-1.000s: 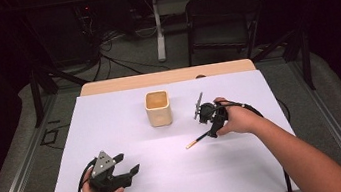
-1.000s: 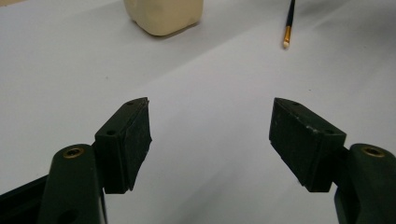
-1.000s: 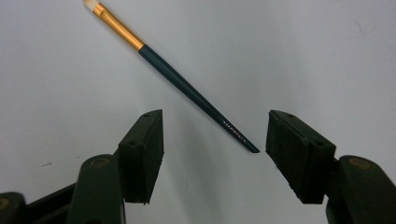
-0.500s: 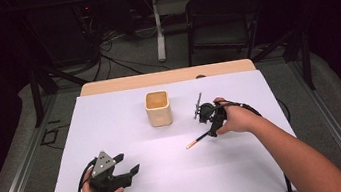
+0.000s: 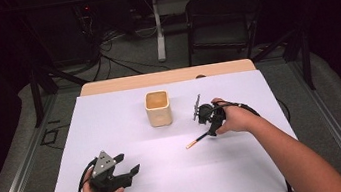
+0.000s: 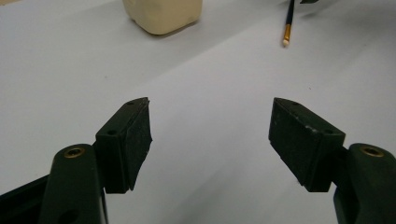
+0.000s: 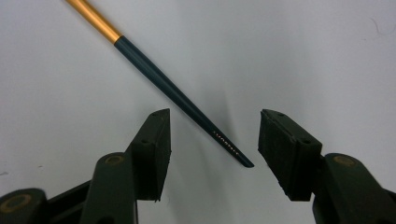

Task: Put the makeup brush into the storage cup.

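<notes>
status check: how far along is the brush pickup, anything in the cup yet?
Done: nothing visibly; the cream cup looks empty from above. In hand: the right gripper straddles the dark handle end of the brush, which lies flat on the white table cover; its jaws have been closing but the pads are not on it yet. The left gripper rests open. Left: grip, lift, probably move to the cup.

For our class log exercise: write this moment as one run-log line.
right gripper: jaws closing around thin dark-handled, gold-ferruled brush, not gripped | left gripper: open | brush: lying on white table
</notes>
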{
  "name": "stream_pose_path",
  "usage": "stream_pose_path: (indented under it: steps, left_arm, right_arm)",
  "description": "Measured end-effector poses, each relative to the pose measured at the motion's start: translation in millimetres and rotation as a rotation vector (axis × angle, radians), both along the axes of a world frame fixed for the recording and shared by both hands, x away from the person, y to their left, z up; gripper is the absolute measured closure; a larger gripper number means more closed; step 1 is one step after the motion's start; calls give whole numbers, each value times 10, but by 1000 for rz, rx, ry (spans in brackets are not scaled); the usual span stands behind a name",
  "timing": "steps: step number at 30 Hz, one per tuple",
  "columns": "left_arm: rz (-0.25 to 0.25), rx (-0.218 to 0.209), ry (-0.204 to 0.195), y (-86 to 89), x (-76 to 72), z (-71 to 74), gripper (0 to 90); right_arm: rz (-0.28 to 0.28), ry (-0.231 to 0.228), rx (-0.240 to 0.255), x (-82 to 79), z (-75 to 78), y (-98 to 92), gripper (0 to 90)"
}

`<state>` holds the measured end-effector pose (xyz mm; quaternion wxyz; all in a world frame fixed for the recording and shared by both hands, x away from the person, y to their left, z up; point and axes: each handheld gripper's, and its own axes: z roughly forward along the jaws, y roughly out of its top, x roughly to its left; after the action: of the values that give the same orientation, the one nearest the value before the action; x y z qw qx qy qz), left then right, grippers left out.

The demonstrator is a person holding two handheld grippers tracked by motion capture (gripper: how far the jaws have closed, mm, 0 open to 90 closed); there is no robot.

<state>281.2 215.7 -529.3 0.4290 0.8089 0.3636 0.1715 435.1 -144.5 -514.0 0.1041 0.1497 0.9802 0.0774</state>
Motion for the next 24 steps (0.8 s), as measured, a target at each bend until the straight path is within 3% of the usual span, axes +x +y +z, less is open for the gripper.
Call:
stream_pose_path:
  steps: [21, 24]
  left_arm:
    - [-1, 2, 2, -1, 3, -2, 298]
    - [0, 2, 2, -1, 3, -3, 298]
  right_arm:
    - [54, 24, -34, -15, -70, 81, 545]
    - [59, 26, -21, -15, -89, 79, 571]
